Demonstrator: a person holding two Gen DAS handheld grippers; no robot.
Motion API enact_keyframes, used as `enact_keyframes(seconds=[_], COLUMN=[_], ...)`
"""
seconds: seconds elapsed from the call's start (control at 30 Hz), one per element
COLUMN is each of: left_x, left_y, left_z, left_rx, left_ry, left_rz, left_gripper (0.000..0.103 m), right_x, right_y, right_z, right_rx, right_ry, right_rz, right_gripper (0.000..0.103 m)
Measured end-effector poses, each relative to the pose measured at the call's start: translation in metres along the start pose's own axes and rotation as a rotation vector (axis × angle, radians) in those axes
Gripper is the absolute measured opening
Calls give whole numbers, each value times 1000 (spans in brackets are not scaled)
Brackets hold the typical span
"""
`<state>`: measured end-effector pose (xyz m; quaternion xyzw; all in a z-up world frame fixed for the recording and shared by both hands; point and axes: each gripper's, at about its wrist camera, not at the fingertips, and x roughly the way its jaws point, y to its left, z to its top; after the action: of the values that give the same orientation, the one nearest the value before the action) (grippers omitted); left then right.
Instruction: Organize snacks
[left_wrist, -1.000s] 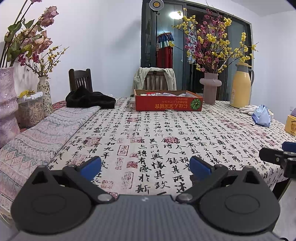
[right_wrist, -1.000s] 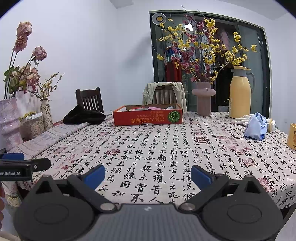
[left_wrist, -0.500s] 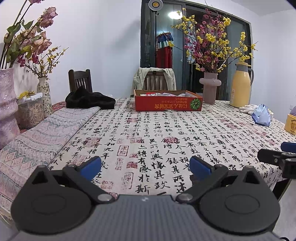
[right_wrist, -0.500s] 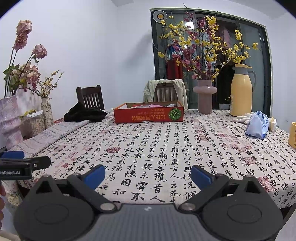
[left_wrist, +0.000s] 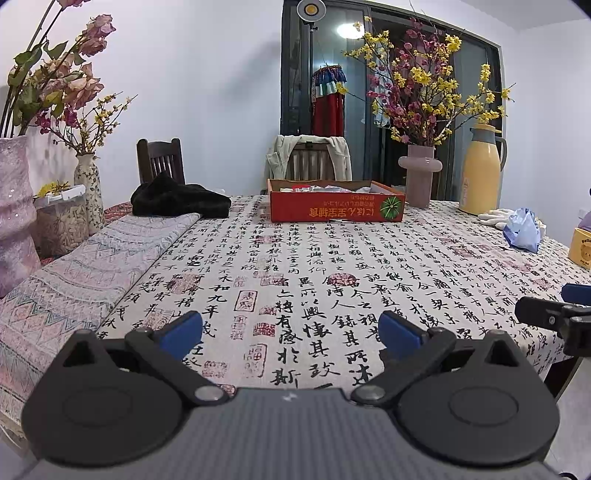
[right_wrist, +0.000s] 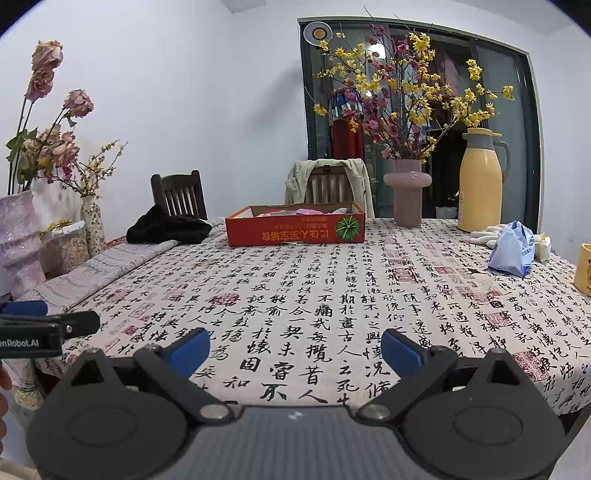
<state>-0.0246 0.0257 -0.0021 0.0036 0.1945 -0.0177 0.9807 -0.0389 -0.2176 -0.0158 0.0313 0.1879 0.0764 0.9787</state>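
Calligraphy-printed cloth covers the table across my frames. At far left I see a pale vase of dried roses, then a dark chair behind a black garment. Upper centre, the red snack box sits at the far edge. Right of it: a pink vase, a yellow jug, a blue bag. My left gripper and right gripper are both spread, empty, at the near edge.

Each claw, left and right, is formed of black linkage arms, silver pivot screws, blue-padded fingers and a ribbed grey body.
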Motion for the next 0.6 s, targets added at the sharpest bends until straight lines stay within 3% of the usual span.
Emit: enact_keyframes(seconds=[0.6], left_x=[0], left_y=[-1], left_z=[-1], left_rx=[7], left_ry=[-6], left_rz=[2], left_gripper=[103], right_x=[0], right_y=[-1], right_z=[0], right_rx=[2], right_ry=[-3], right_rz=[0], right_gripper=[99])
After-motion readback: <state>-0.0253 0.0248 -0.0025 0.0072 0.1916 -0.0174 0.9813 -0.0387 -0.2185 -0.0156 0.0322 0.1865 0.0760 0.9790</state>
